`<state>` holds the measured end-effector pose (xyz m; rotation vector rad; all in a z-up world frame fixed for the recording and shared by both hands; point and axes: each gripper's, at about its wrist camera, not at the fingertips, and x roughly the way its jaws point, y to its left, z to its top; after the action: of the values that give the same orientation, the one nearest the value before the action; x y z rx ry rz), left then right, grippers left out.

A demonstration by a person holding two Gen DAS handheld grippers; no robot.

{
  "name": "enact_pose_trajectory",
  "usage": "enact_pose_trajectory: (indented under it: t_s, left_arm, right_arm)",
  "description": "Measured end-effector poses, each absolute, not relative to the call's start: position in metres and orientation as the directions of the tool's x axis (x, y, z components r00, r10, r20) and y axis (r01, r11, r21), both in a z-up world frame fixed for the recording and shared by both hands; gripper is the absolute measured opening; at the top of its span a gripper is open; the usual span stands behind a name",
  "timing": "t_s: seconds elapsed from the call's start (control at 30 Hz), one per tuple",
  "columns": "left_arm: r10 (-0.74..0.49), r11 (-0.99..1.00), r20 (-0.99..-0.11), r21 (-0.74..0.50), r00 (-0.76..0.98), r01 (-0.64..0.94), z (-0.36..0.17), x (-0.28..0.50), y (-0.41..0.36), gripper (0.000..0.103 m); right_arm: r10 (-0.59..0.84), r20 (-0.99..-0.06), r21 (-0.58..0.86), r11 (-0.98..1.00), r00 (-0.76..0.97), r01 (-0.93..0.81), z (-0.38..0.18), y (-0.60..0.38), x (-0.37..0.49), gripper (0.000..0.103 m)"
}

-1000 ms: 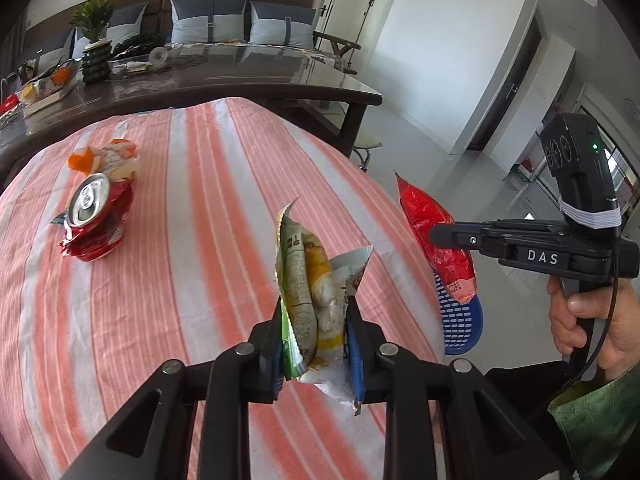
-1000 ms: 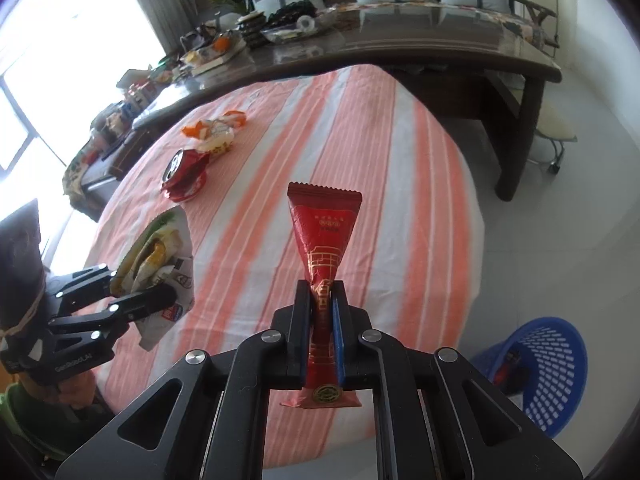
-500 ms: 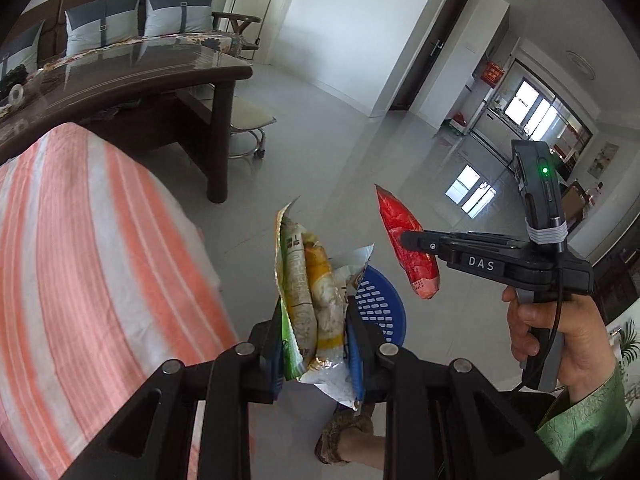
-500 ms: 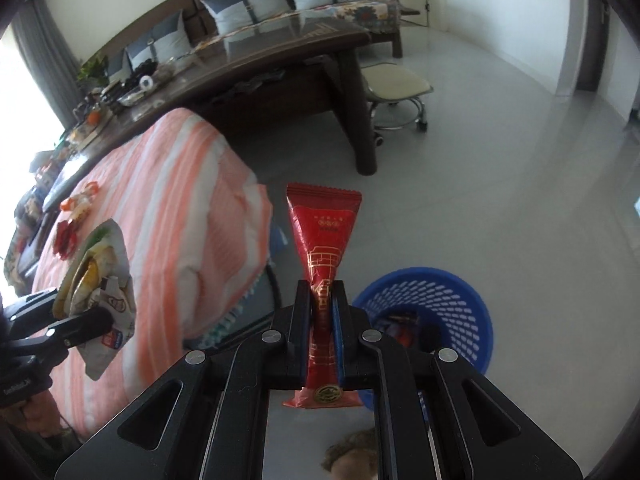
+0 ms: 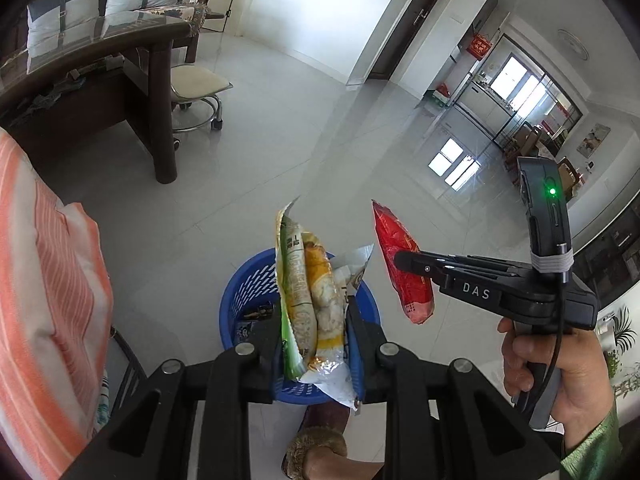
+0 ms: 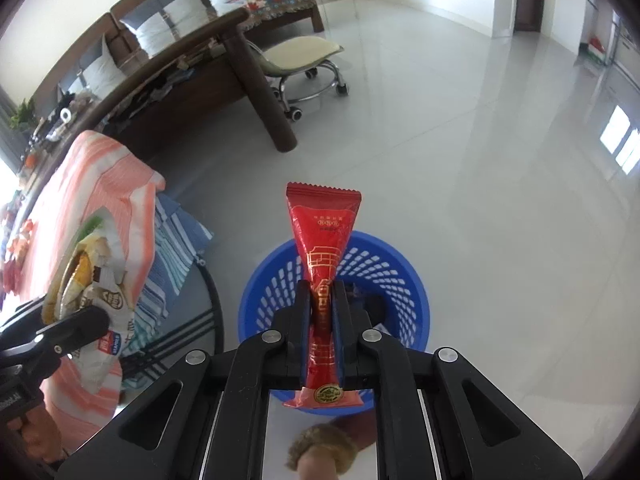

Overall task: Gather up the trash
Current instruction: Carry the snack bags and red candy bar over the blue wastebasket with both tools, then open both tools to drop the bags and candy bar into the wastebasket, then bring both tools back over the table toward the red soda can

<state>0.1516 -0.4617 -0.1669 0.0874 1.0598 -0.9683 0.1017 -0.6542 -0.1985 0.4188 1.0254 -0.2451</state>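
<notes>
I have my left gripper (image 5: 314, 320) clamped on the crumpled yellow-green wrapper (image 5: 310, 300) and my right gripper (image 6: 322, 308) pinched tight on the red wrapper (image 6: 324, 236), both above the blue basket (image 6: 396, 276).

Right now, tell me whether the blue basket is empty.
Not empty: through the blue basket rim, dark wrappers lie at its bottom in both wrist views.

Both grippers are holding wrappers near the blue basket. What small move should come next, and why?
Probably open the right gripper: its red foil wrapper appears to hang over the blue perforated plastic basket. The left gripper could then drop its yellow-green snack bag.
</notes>
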Motion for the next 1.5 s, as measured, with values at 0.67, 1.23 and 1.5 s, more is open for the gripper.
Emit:
enact_pose_trajectory:
  t_s: [0.67, 1.23, 1.5]
  left_arm:
    - [-0.638, 0.572, -0.762, -0.370, 0.113, 0.732, -0.196, 0.165, -0.509, 0.068]
    - [-0.568, 0.728, -0.740, -0.249, 0.359, 0.639, -0.142, 0.132, -0.297, 0.072]
    - [-0.379, 0.878, -0.775, -0.129, 0.506, 0.461, -0.147, 0.131, -0.154, 0.072]
  right_arm:
    - [0.046, -0.837, 0.345, 0.818, 0.546, 0.461, -0.210, -0.690, 0.085, 0.045]
    - [-0.267, -0.734, 0.004, 0.918, 0.625, 0.396, -0.145, -0.619, 0.107, 0.094]
    - [-0.125, -0.634, -0.029, 0.990, 0.763, 0.139, -0.114, -0.485, 0.146, 0.096]
